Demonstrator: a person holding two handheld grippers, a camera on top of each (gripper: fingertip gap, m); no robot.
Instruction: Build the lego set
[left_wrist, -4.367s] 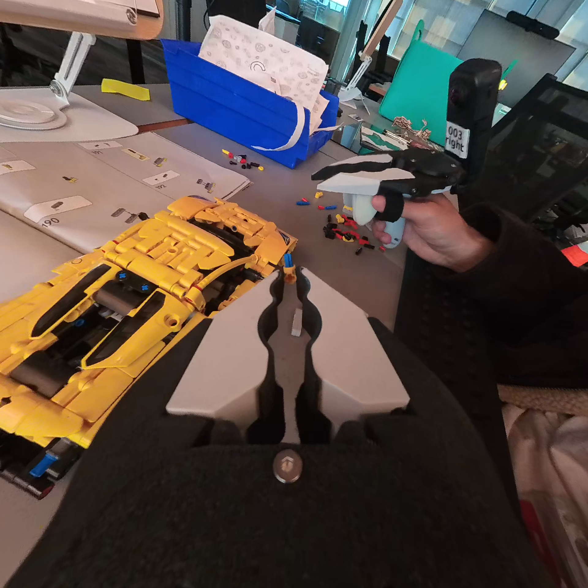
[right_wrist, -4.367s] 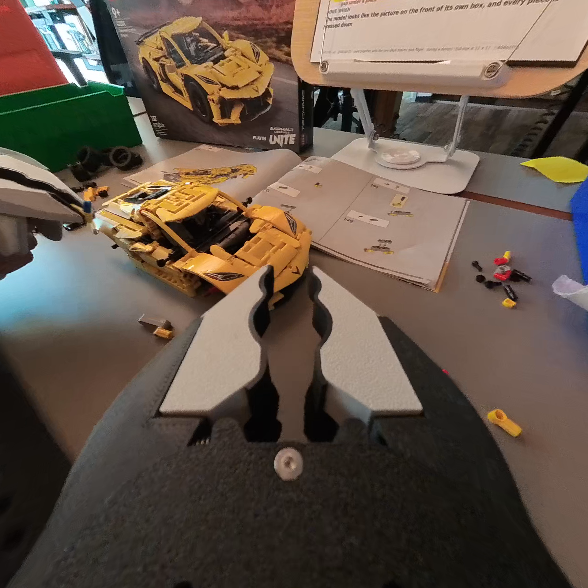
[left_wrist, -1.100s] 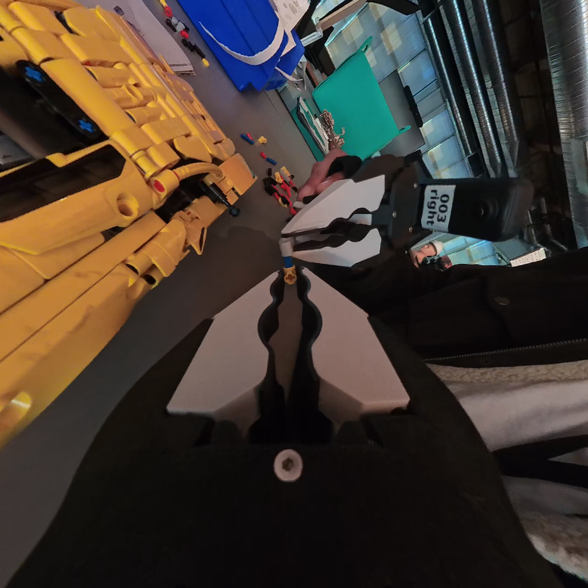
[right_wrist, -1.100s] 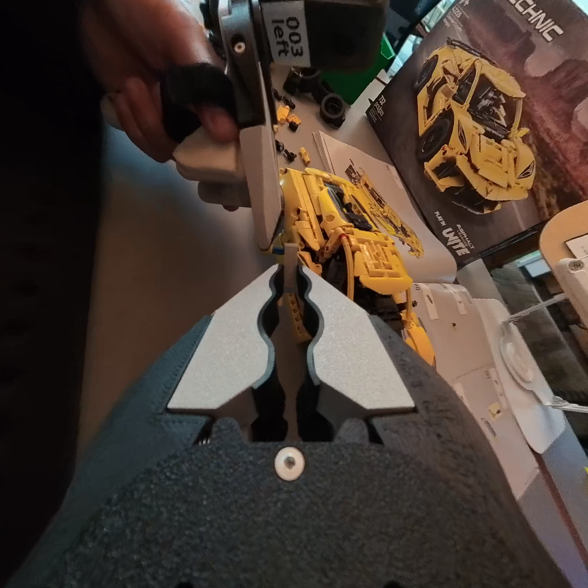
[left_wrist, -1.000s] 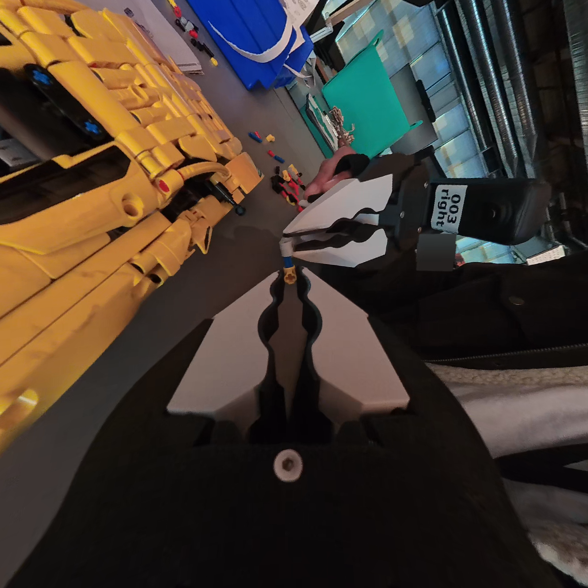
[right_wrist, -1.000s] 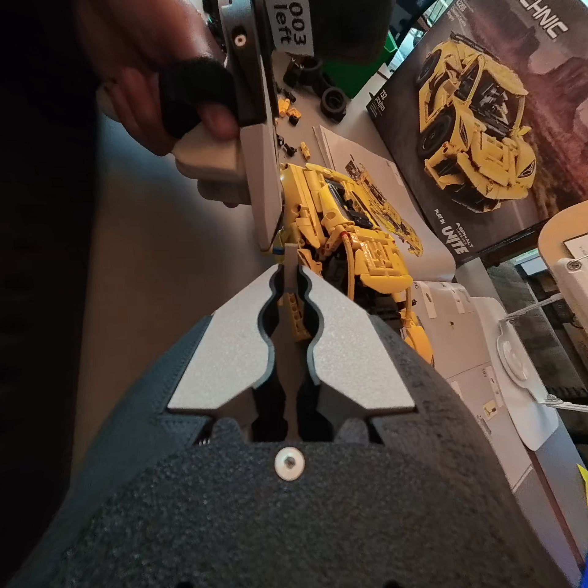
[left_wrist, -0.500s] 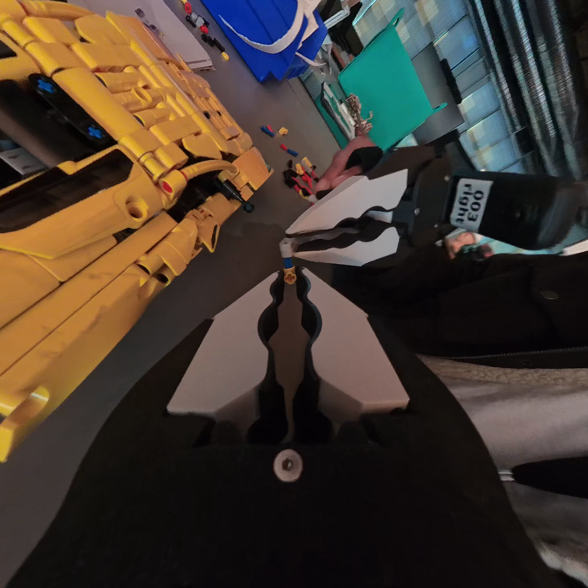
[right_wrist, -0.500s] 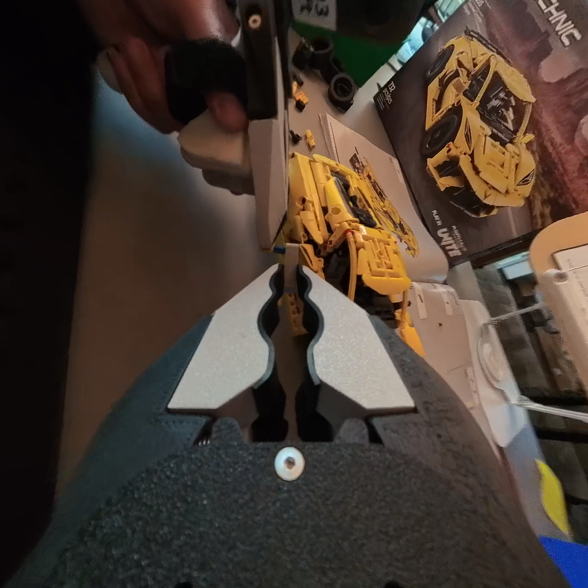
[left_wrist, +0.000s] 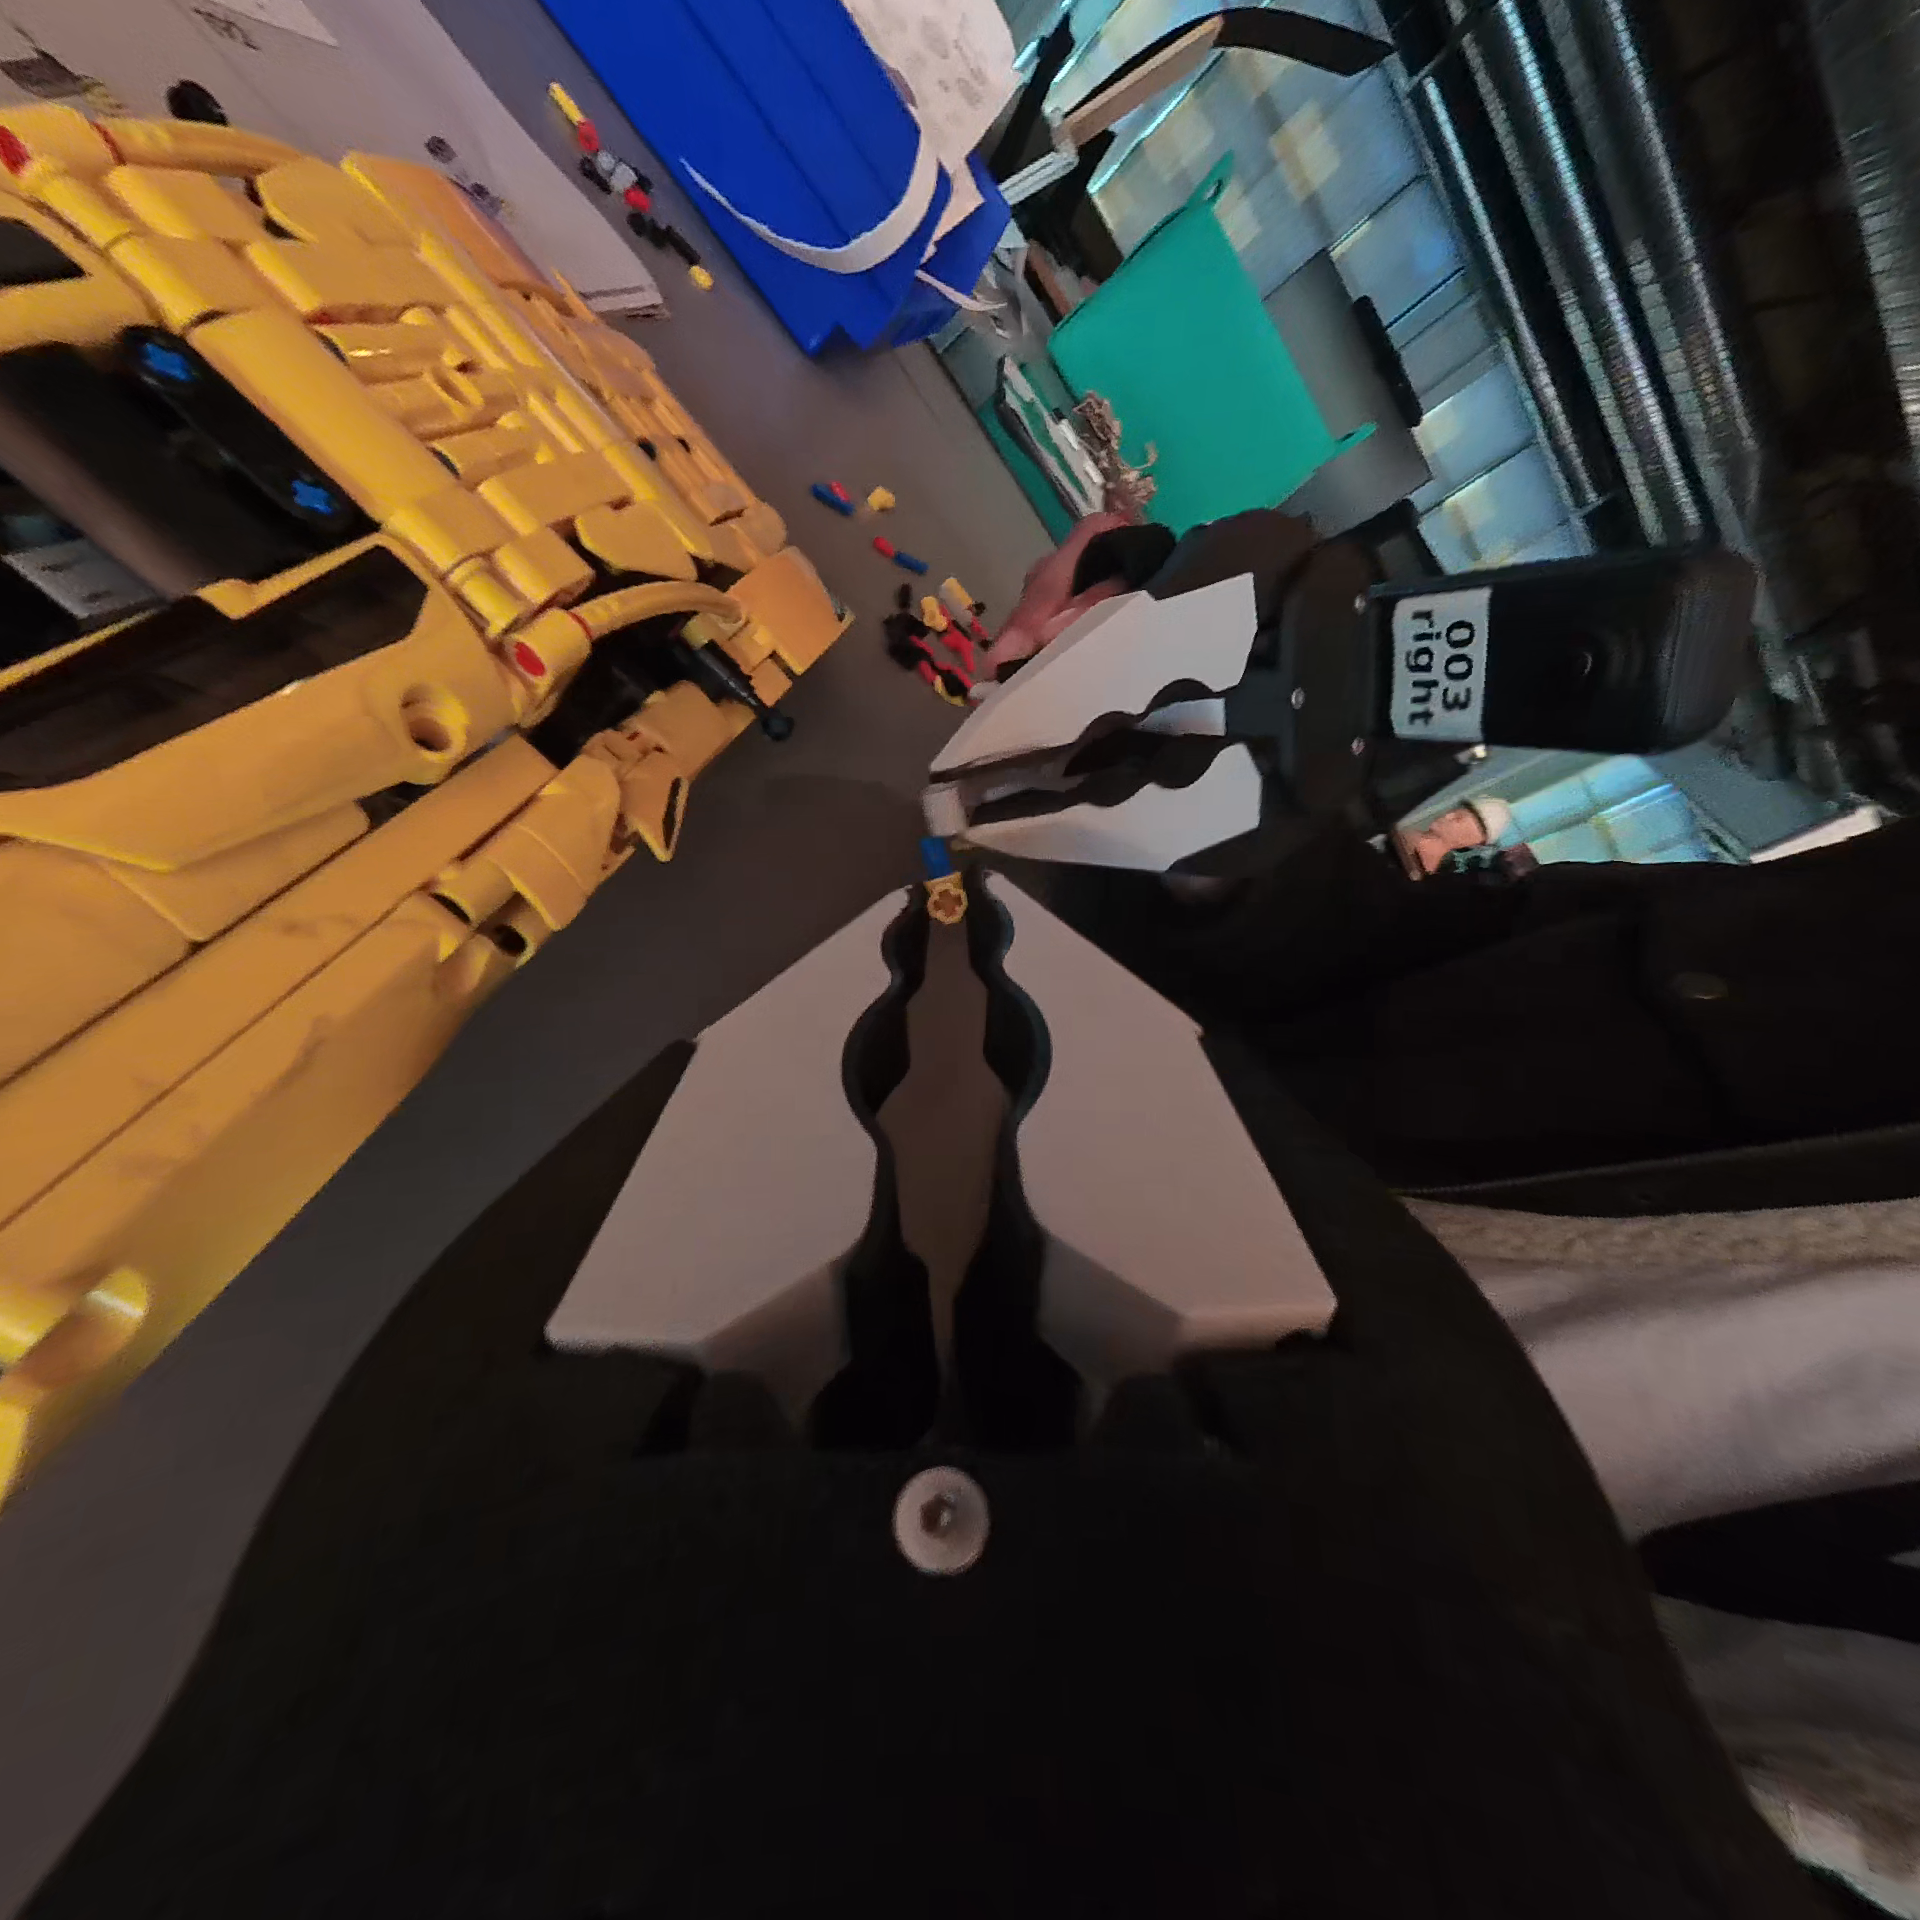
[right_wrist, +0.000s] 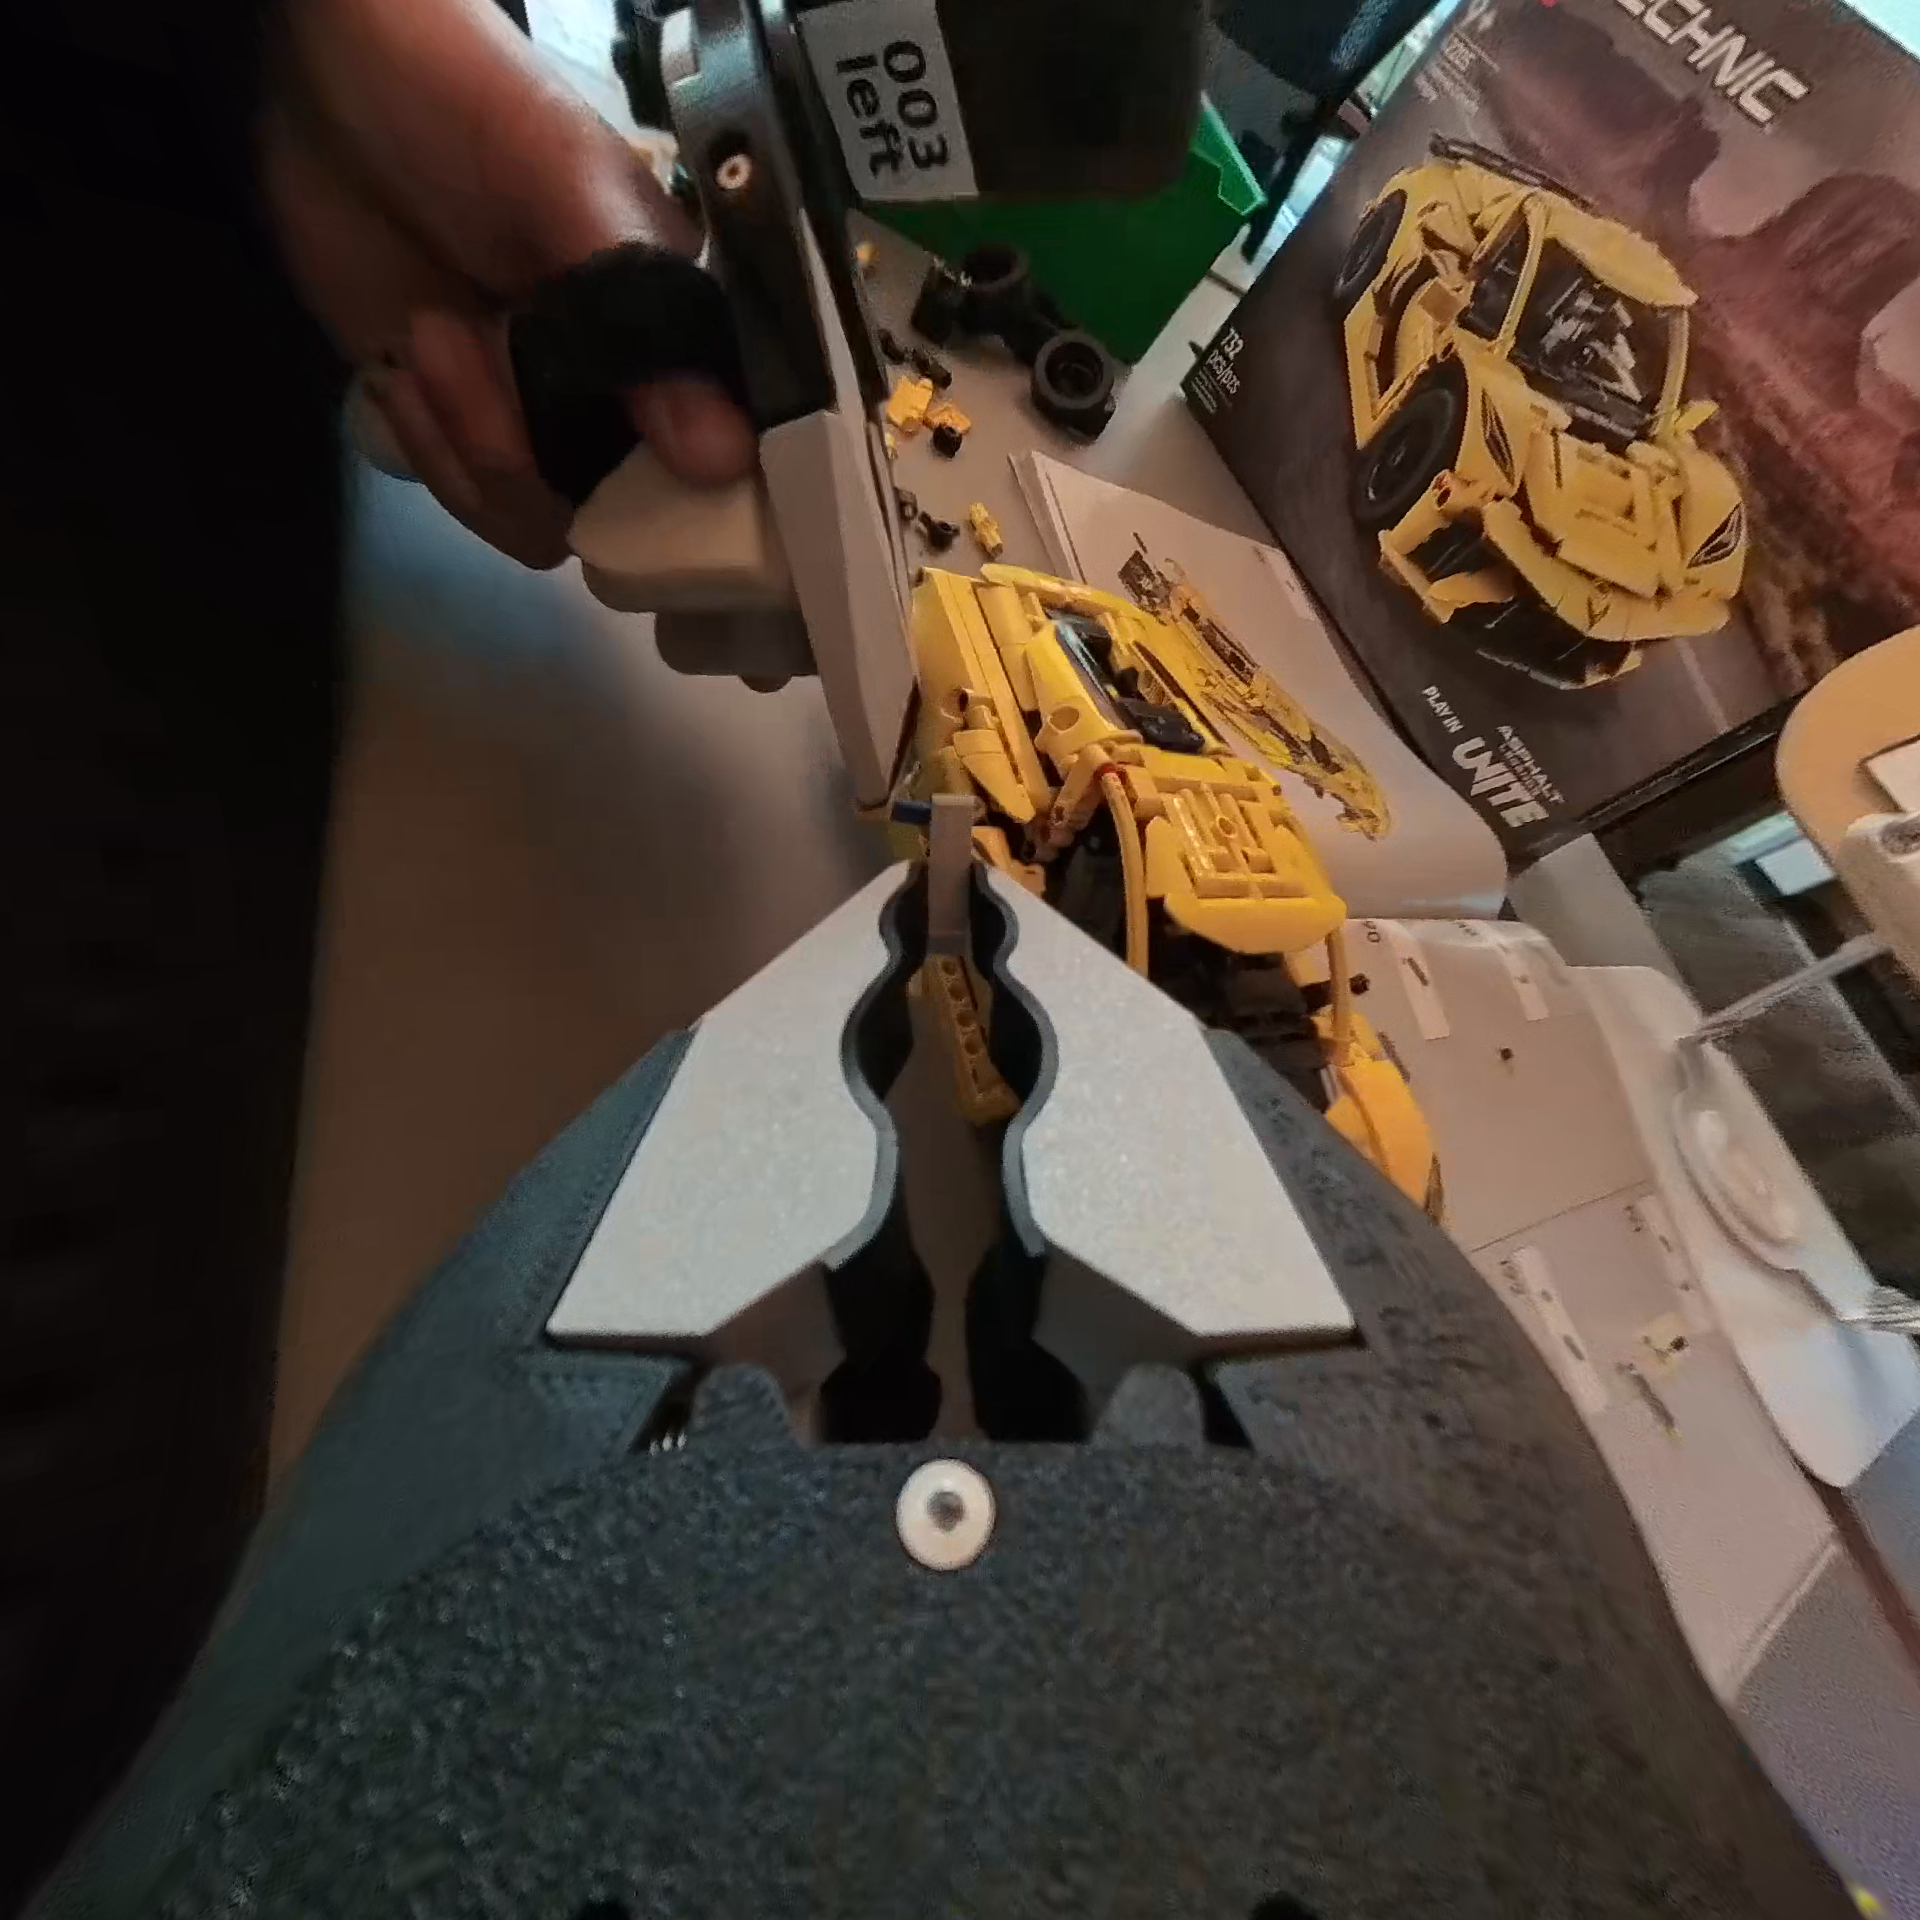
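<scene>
The left gripper (left_wrist: 947, 902) pinches a yellow connector with a blue pin (left_wrist: 943, 883); the right gripper (right_wrist: 948, 868) pinches a grey beam (right_wrist: 949, 873), tips meeting beside the yellow Lego car (right_wrist: 1143, 821).

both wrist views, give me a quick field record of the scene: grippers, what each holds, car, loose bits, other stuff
left gripper: shut on a small yellow piece with a blue pin
right gripper: shut on a thin grey piece
meeting point: both tips close together above the table, blue pin at the grey piece
yellow car: on the table, wheels not fitted
loose pieces: small red, black, yellow bits beyond the car
black tyres: near the green bin
other: blue bin, set box, open booklet
</scene>
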